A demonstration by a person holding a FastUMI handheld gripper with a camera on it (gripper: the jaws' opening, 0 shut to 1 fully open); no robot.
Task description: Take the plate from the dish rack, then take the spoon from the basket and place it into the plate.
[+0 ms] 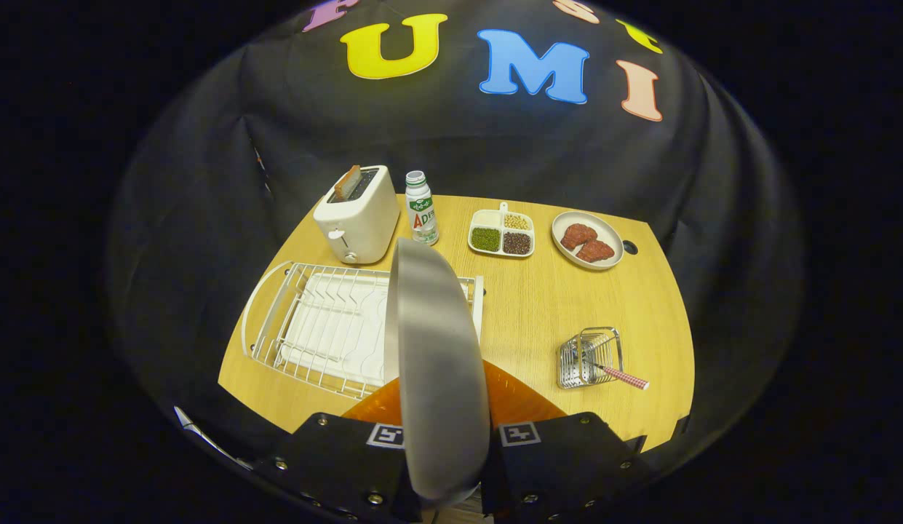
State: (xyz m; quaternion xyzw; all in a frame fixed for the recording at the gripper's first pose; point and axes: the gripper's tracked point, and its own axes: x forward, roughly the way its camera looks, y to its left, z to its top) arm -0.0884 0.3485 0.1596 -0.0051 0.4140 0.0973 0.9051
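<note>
A grey plate (pixel 436 364) stands on edge between my fingers, lifted above the wooden table. My gripper (pixel 445 444) is shut on the plate's lower rim. Behind and left of the plate lies the white wire dish rack (pixel 313 327), with nothing in its slots. To the right, beyond the fingers, a small wire basket (pixel 589 356) holds a spoon whose red-checked handle (pixel 626 377) sticks out to the right.
A white toaster (pixel 358 215) with a slice in it and a small bottle (pixel 421 209) stand at the back. A divided tray of beans (pixel 502 233) and a plate of meat (pixel 588 240) sit at the back right. Bare wooden table (pixel 538 313) lies between rack and basket.
</note>
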